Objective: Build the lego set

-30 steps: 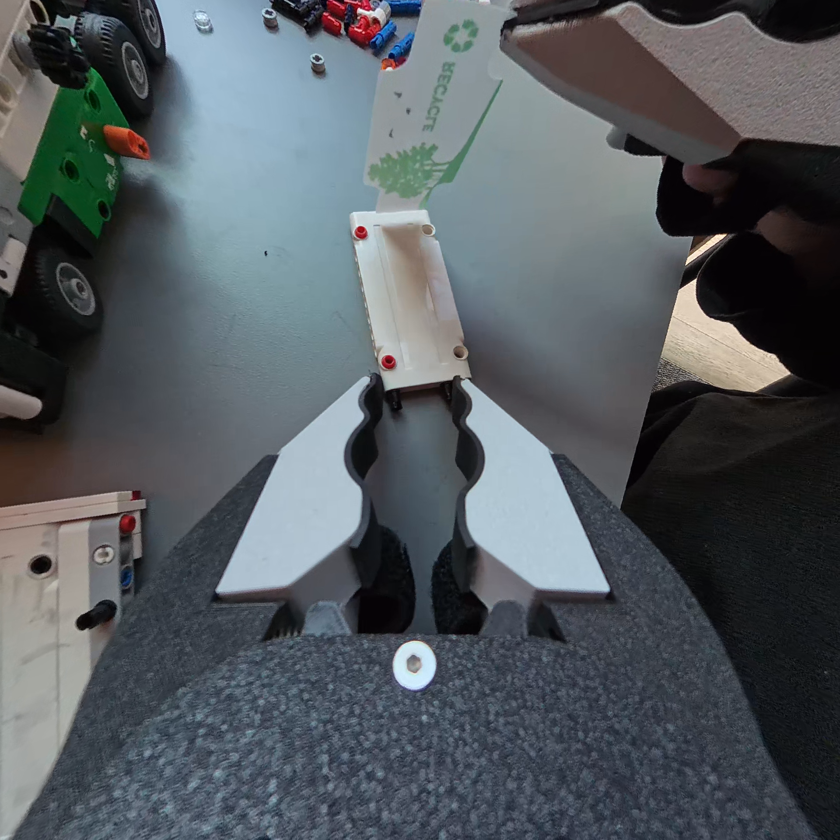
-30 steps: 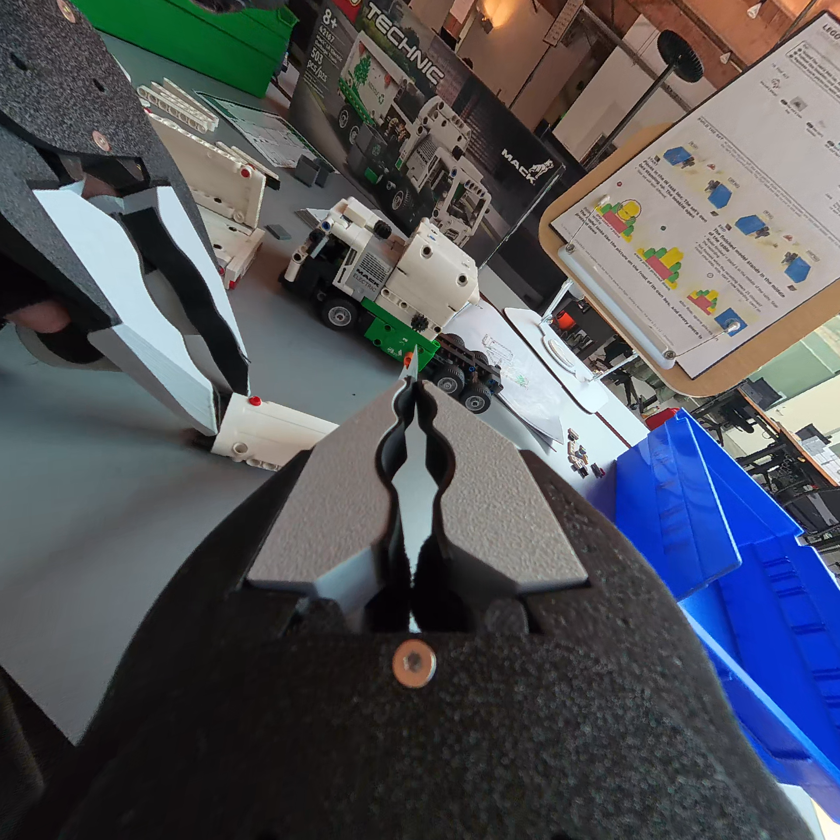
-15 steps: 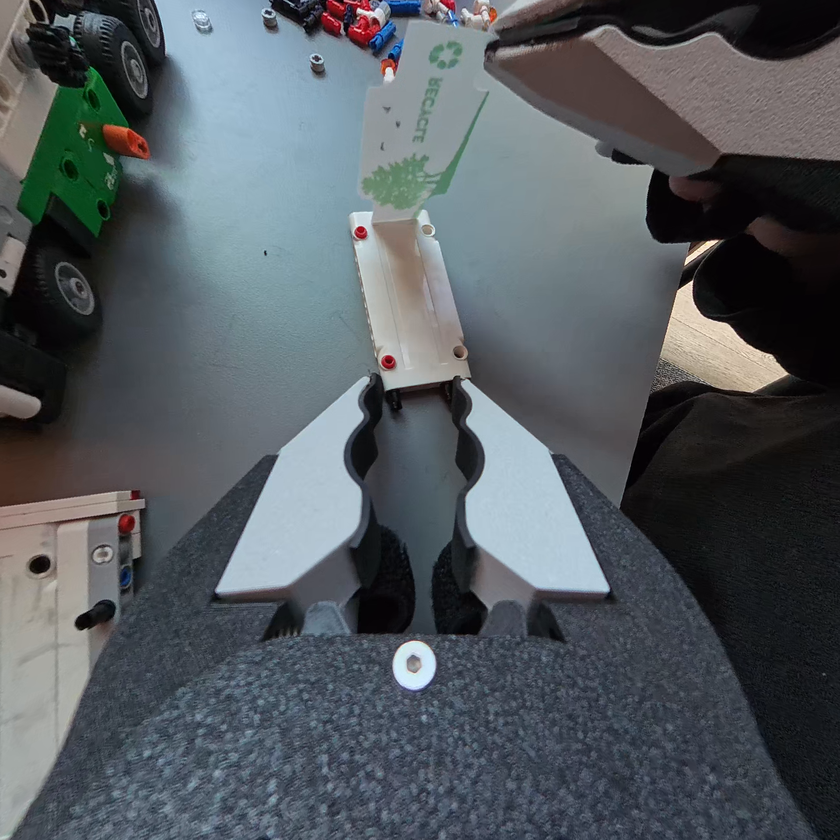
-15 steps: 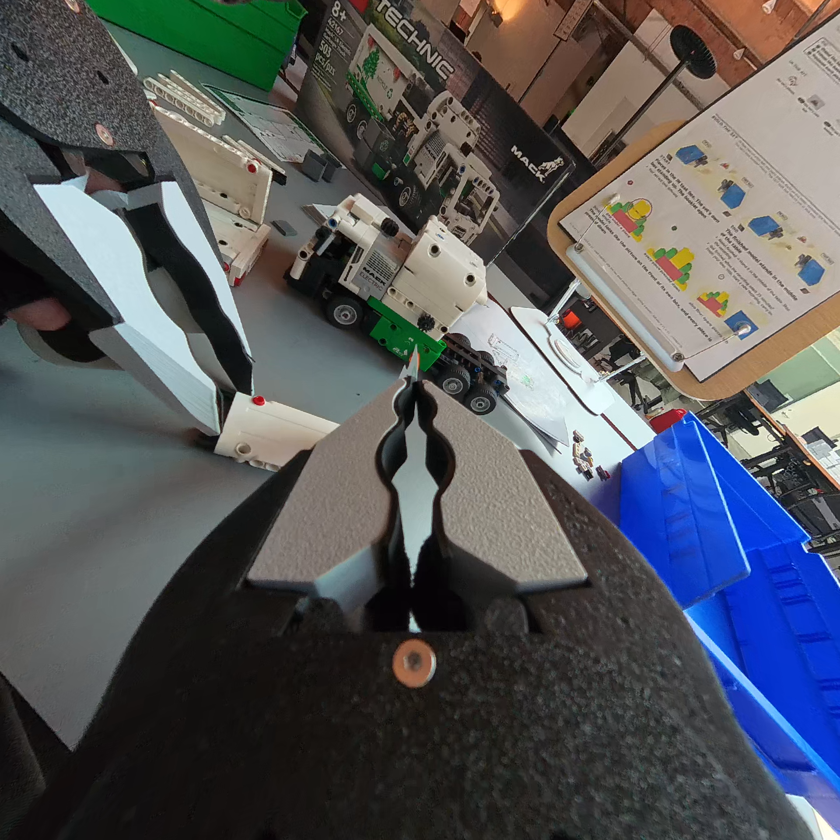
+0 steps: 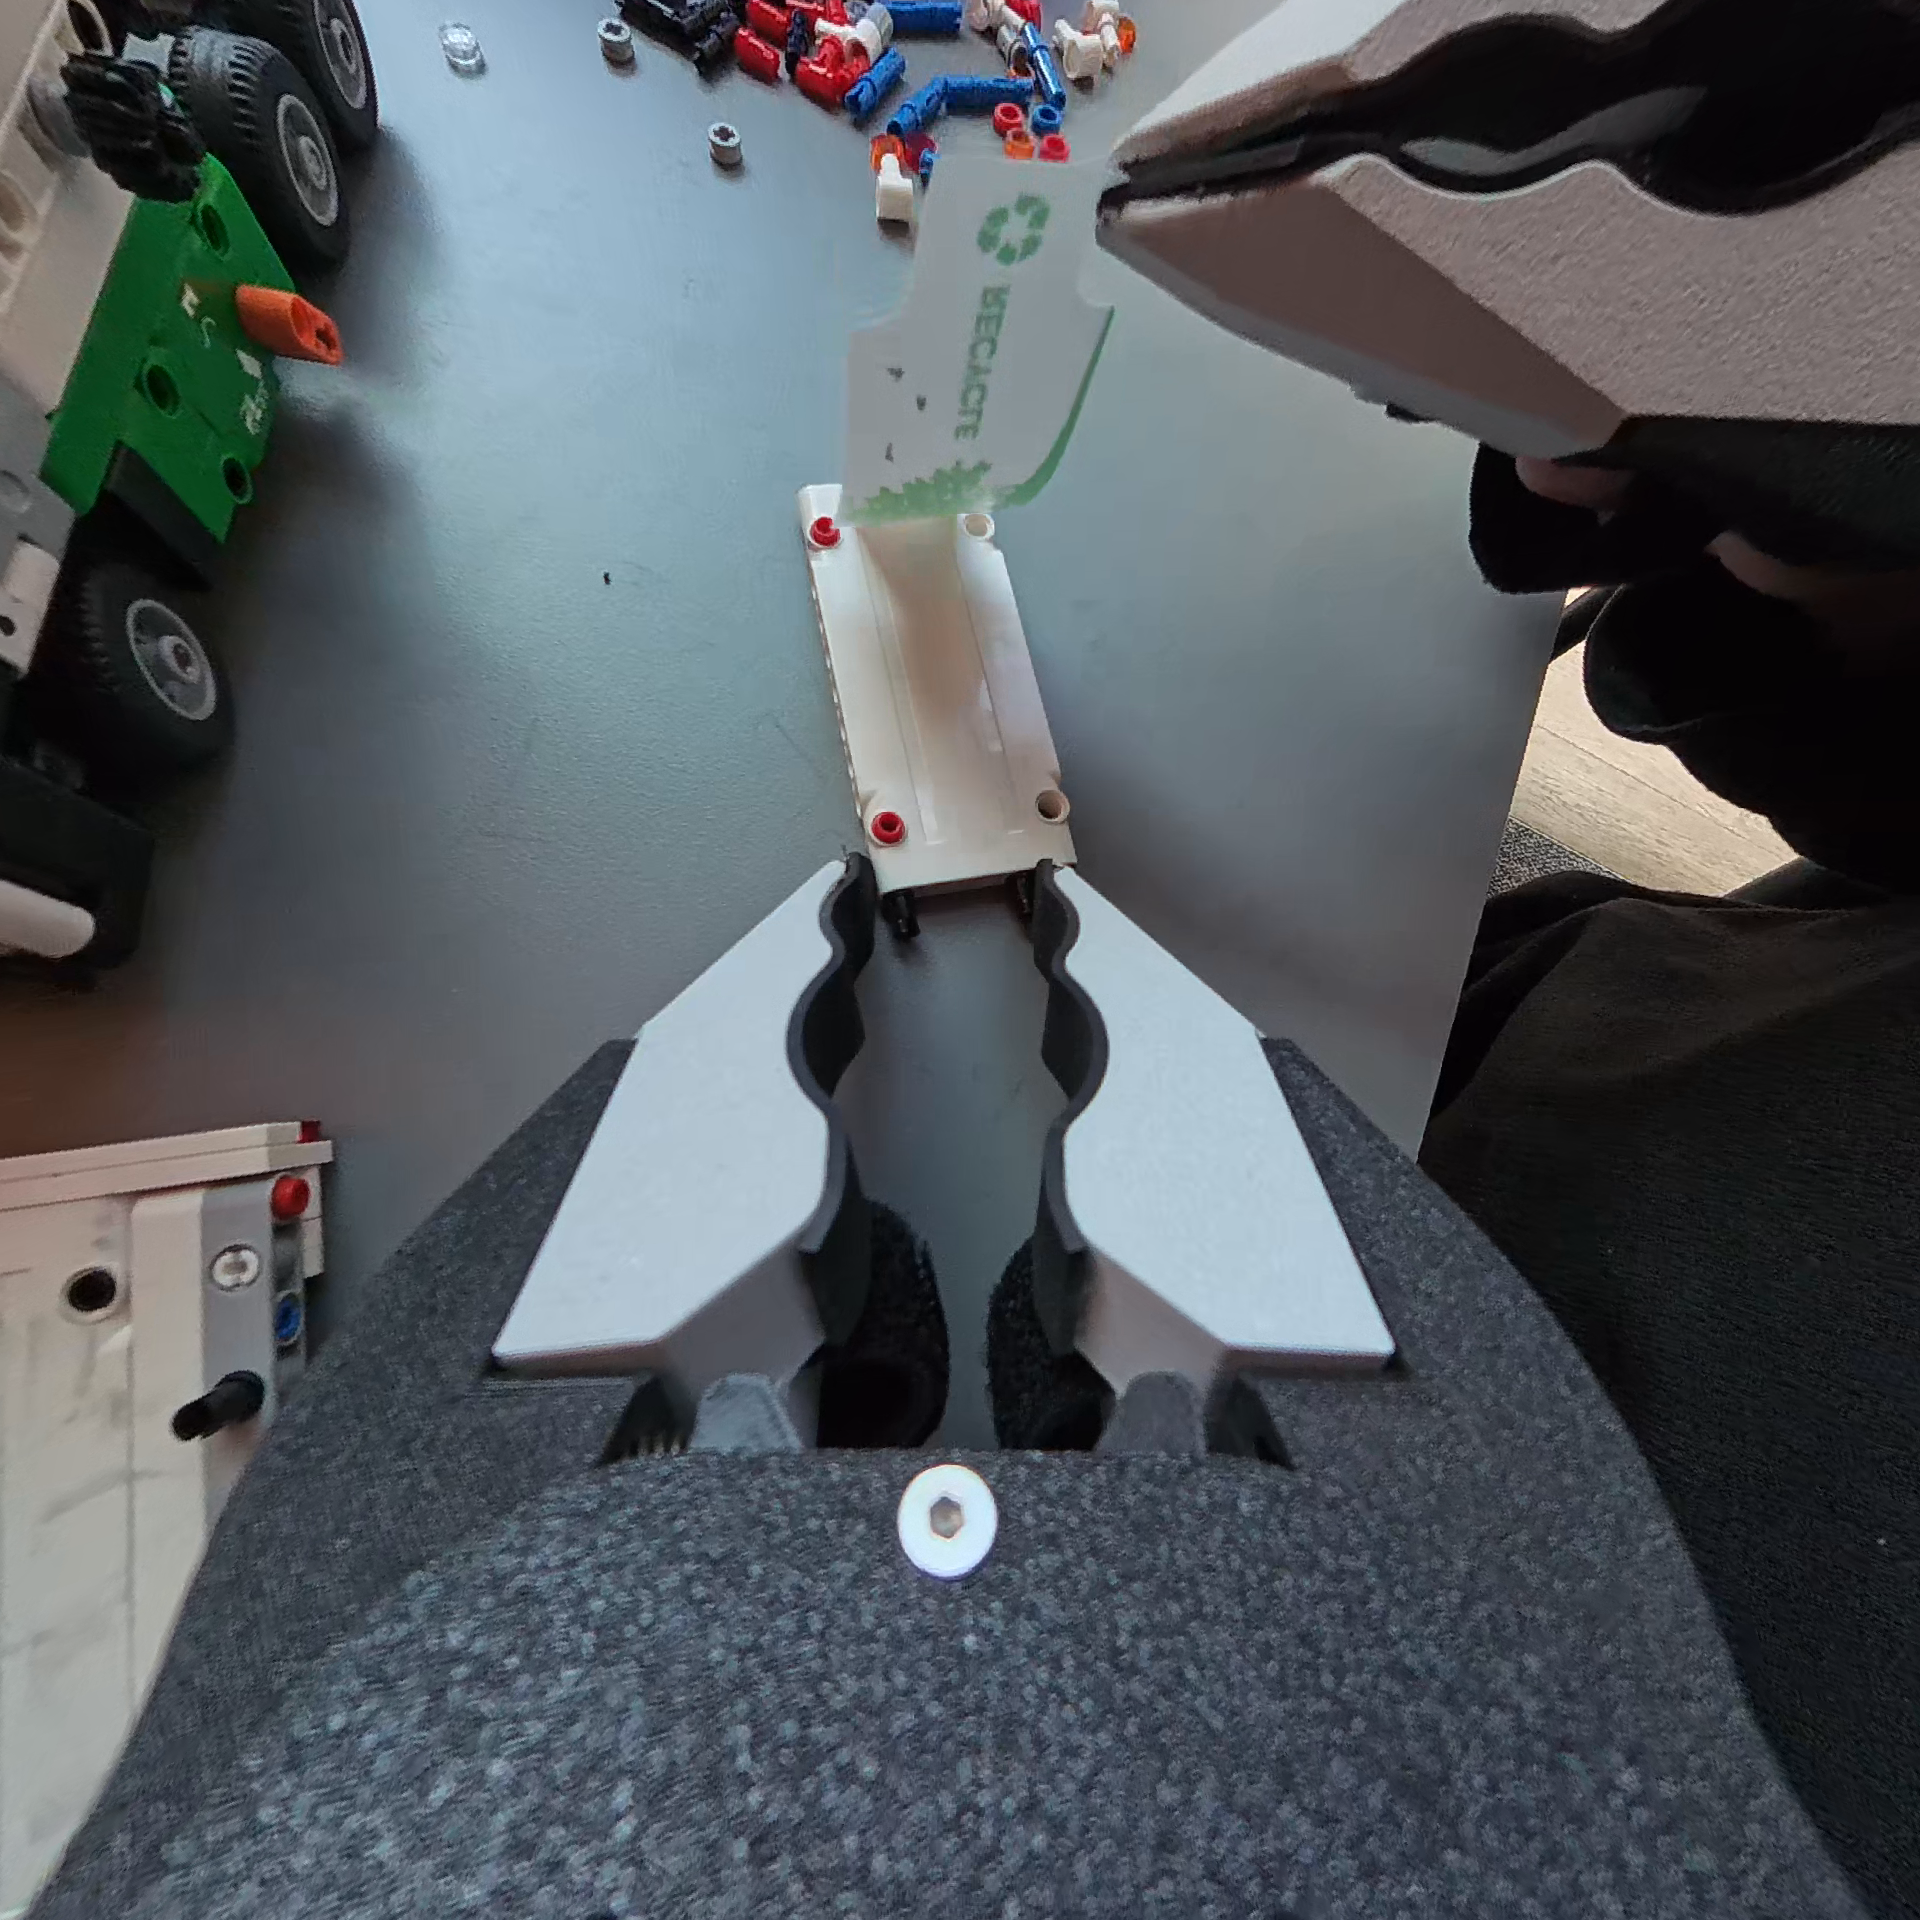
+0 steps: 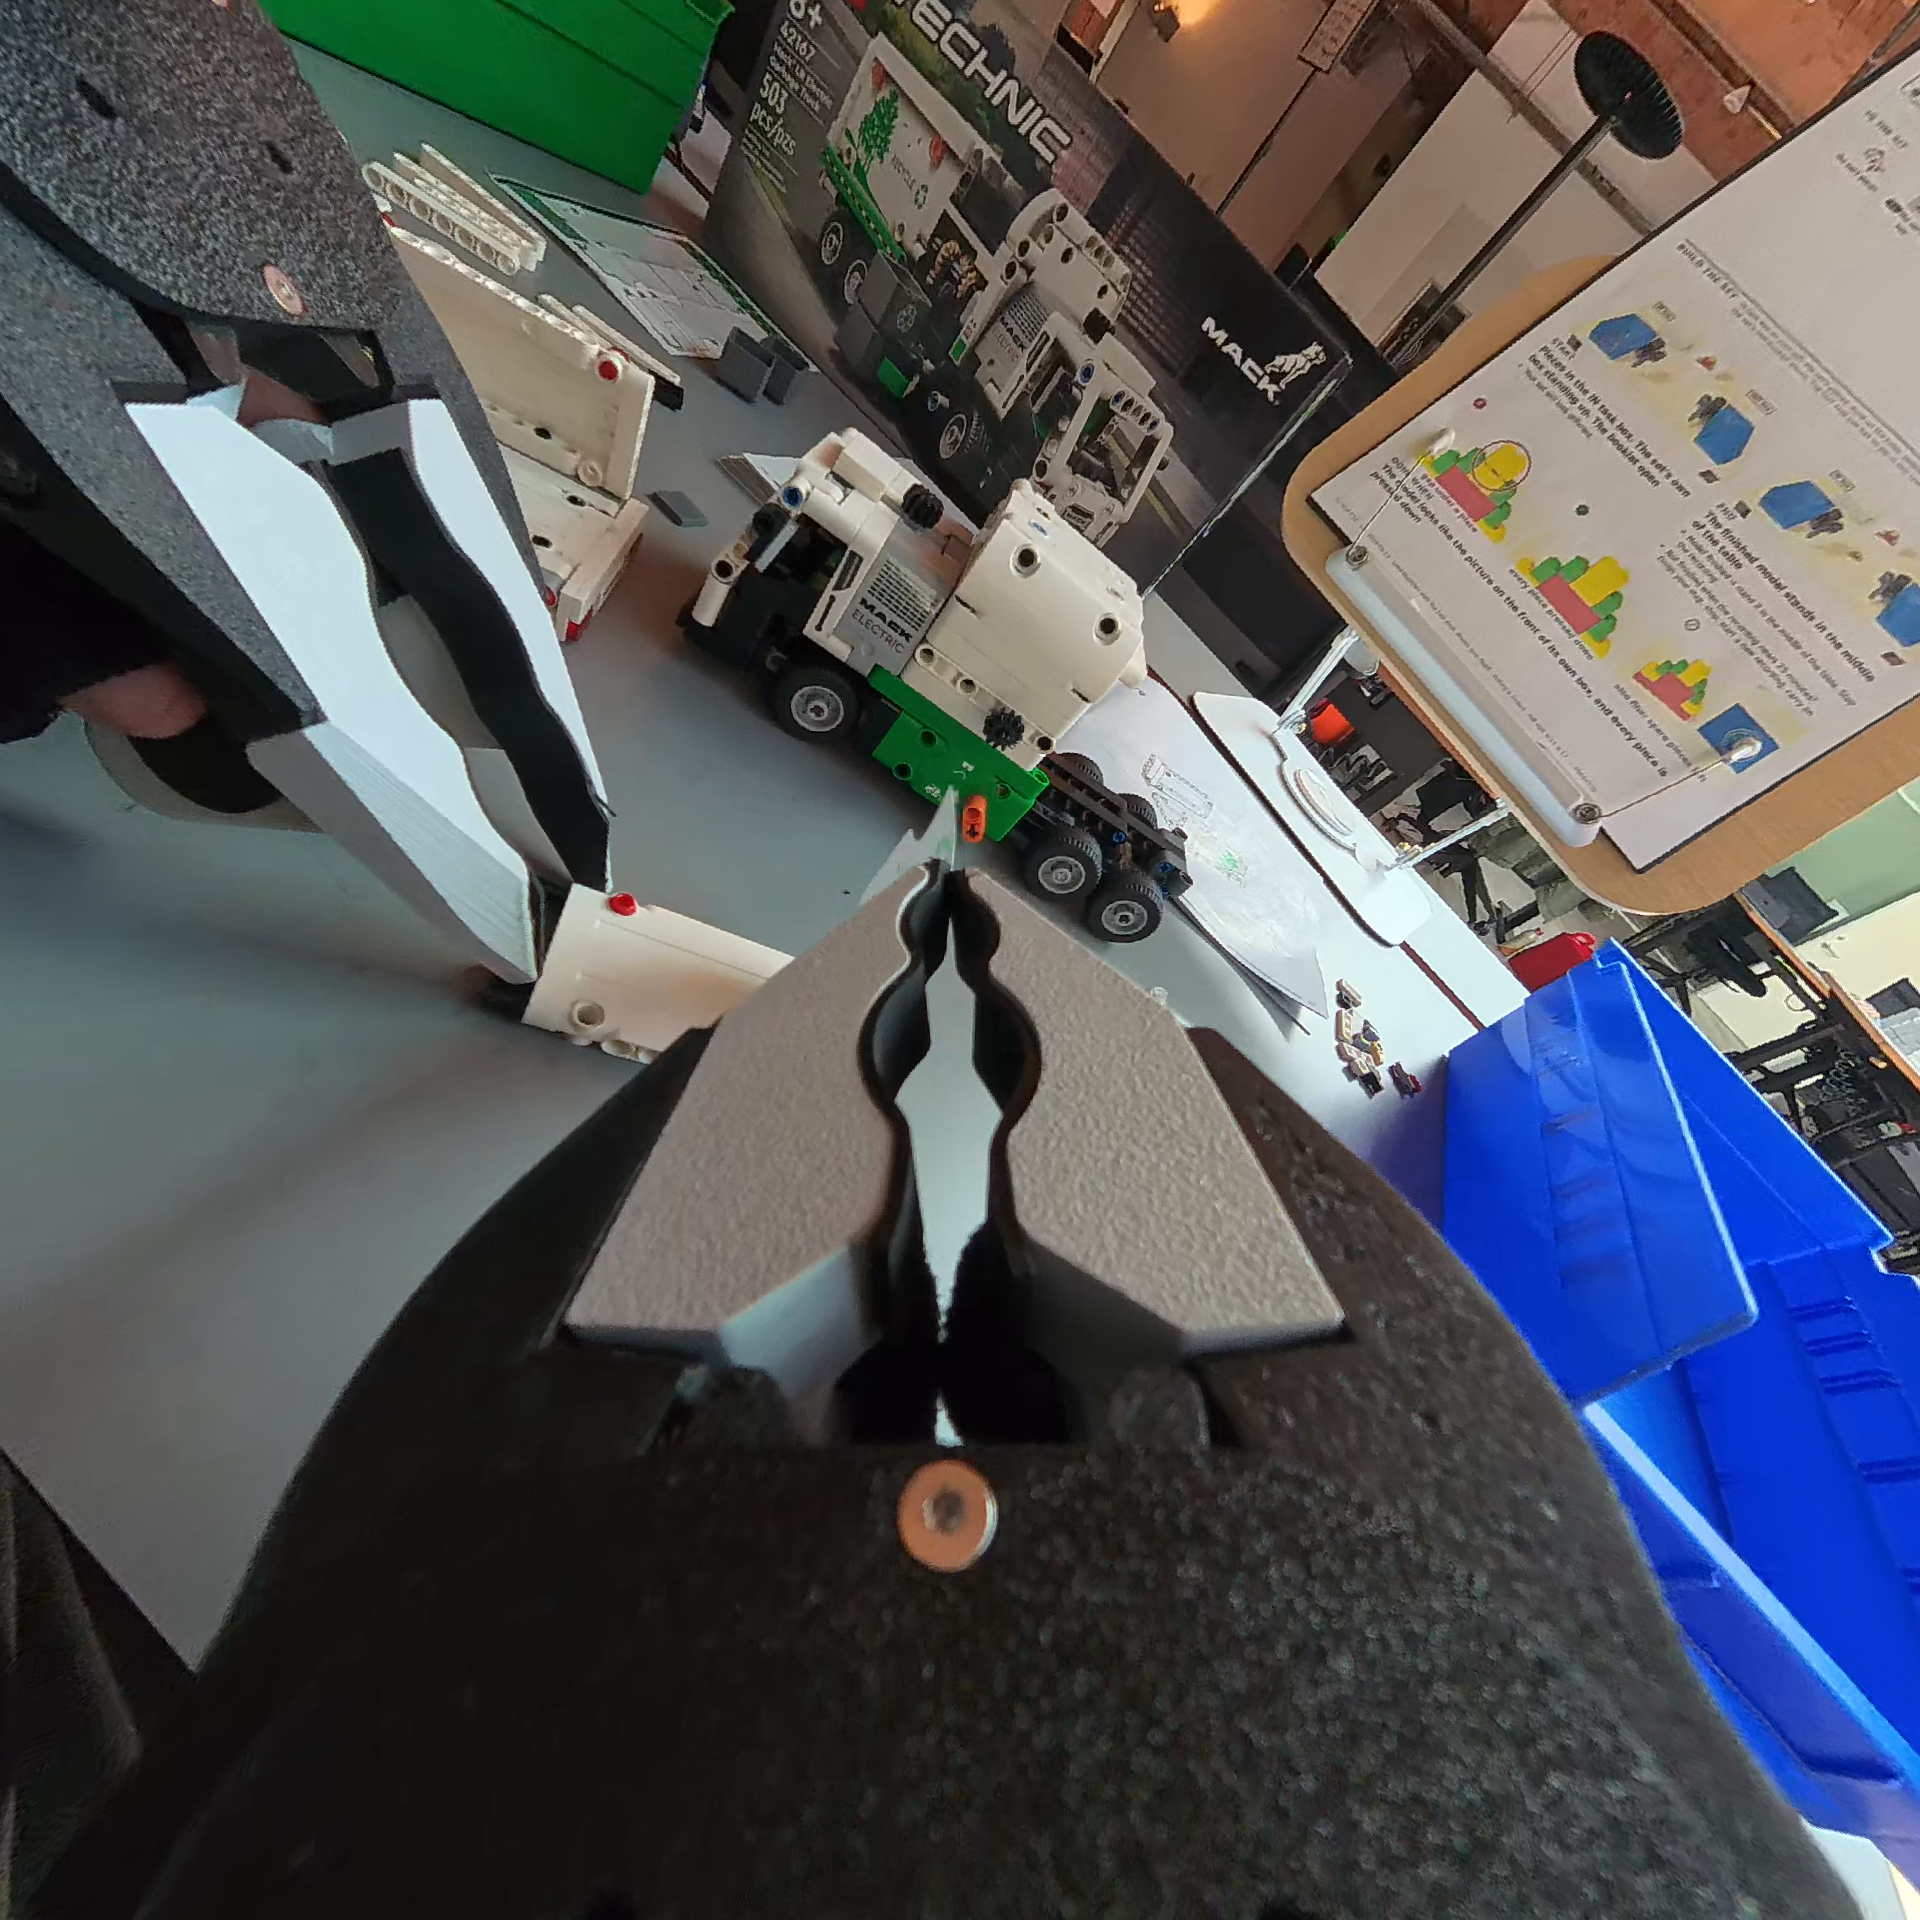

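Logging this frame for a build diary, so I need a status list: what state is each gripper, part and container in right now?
left gripper: jaws closed on the near end of the white panel
white panel: lying flat on the grey table
right gripper: shut, pinching the sticker's edge
sticker: lifted, lower edge at the panel's far end
toy truck: part-built, standing on its wheels
loose pins: scattered
blue bins: tilted

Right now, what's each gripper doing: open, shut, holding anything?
Left gripper: closed on the near end of the white panel, which lies on the table.
Right gripper: shut on the sticker, held above the panel's far end.
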